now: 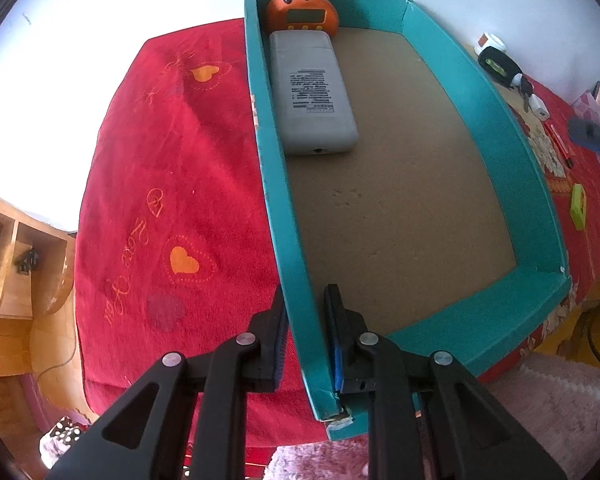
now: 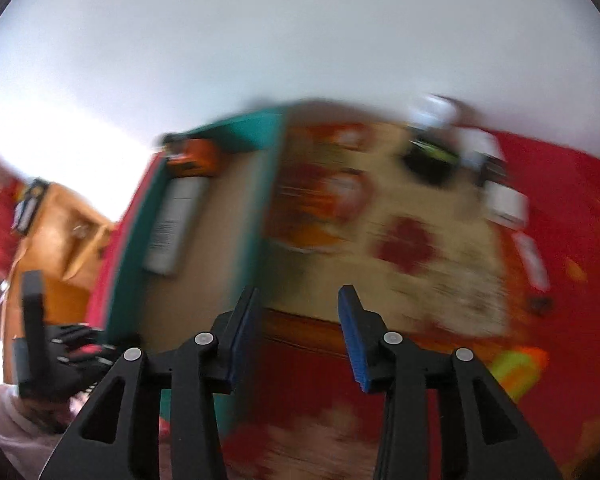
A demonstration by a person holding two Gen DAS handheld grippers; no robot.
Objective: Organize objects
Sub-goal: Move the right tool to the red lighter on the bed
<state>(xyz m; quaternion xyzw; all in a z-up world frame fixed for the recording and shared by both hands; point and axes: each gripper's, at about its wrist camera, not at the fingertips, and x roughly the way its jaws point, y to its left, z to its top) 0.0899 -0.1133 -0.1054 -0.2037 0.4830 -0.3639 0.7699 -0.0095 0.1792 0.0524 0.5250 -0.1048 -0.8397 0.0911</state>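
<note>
A teal cardboard box [image 1: 484, 128] with a brown floor lies on a red cloth [image 1: 160, 168]. Inside at its far left are a grey remote [image 1: 312, 92] and an orange monkey clock [image 1: 300, 4]. My left gripper [image 1: 306, 328] is shut on the box's left wall near the front corner. The right wrist view is blurred: my right gripper [image 2: 298, 320] is open and empty, just right of the box [image 2: 256, 216]. The remote [image 2: 176, 224] and clock [image 2: 192, 156] show there too.
To the right of the box lie a black tape measure [image 1: 500, 66], keys and a white charger [image 1: 534, 102], a red pen [image 1: 560, 140], a green block [image 1: 578, 206] and a dark blue object [image 1: 592, 136]. A wooden shelf [image 1: 16, 264] stands at left.
</note>
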